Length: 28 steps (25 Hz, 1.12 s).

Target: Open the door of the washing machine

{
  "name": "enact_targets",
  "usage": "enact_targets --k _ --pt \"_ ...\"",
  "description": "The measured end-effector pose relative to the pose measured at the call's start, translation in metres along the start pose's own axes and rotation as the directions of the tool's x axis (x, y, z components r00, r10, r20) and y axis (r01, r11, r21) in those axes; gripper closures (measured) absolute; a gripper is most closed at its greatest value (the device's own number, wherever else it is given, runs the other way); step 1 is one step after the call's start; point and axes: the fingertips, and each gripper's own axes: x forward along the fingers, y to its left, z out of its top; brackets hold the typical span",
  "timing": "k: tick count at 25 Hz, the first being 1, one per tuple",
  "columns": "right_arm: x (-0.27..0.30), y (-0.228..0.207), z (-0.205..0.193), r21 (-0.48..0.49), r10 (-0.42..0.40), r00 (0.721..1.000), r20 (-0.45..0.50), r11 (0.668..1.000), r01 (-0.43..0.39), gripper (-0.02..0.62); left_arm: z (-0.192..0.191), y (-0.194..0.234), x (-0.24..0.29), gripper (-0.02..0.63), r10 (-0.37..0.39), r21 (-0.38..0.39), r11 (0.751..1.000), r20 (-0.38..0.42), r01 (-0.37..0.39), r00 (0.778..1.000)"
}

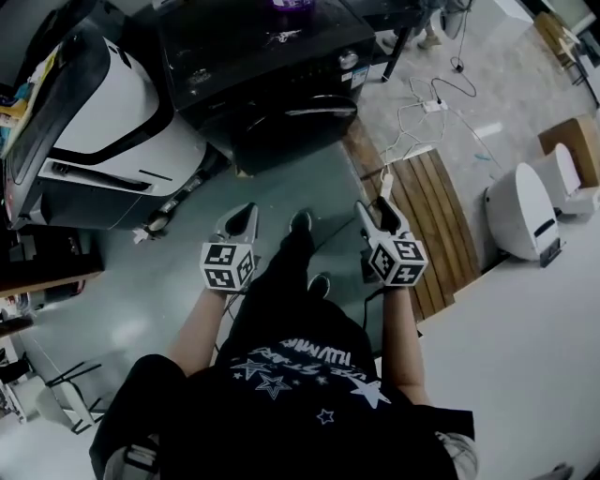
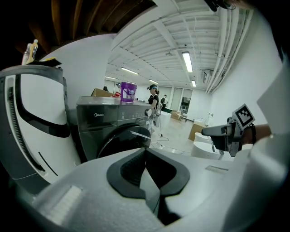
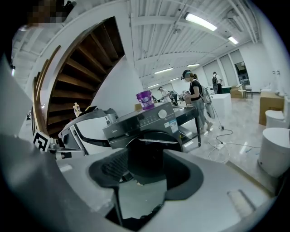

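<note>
At the far left stands a big white and black machine [image 1: 103, 122], just beside the washing machine [image 1: 262, 56]; the left gripper [image 1: 242, 221] is held low in front of the person, above the grey-green floor [image 1: 187, 309]; in the left gripper view its jaws are pressed together at the tips, and nothing is between them.

In the middle, at the top of the head view, is the dark washing machine; its round door [image 1: 291, 131] is closed, with a pale bar handle [image 1: 321, 111] across the upper part; a purple container [image 1: 292, 4] stands on its top. Both grippers are well apart from the door and point toward it; neither touches it.

The right gripper [image 1: 380, 216] is held at about the same height as the left one; in the right gripper view its jaws stand apart, released, with nothing grasped, and the door shows through the gap between them.

To the right of this gripper lie wooden slats [image 1: 427, 211] on the floor; further up a white cable [image 1: 412, 122] runs to a power strip [image 1: 433, 105]. At the far right stands a white round device [image 1: 520, 211]; a cardboard box [image 1: 570, 141] is behind it; a white surface [image 1: 525, 366] fills the lower right corner.
</note>
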Motion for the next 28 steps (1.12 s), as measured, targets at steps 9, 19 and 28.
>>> enact_targets --k 9,19,28 --pt "0.133 -0.036 0.023 -0.035 -0.033 0.995 -0.089 0.999 0.030 0.353 0.024 0.062 0.113 0.595 -0.023 -0.026 0.999 -0.055 0.022 0.998" --pt "0.234 -0.056 0.036 -0.120 -0.051 0.978 -0.203 0.992 0.027 0.353 0.025 0.090 0.188 0.595 -0.077 -0.051 0.996 -0.130 0.071 0.988" --pt "0.270 -0.094 0.026 -0.217 -0.077 0.961 -0.265 0.976 0.018 0.353 0.012 0.090 0.218 0.595 -0.072 -0.075 0.995 -0.160 0.060 0.985"
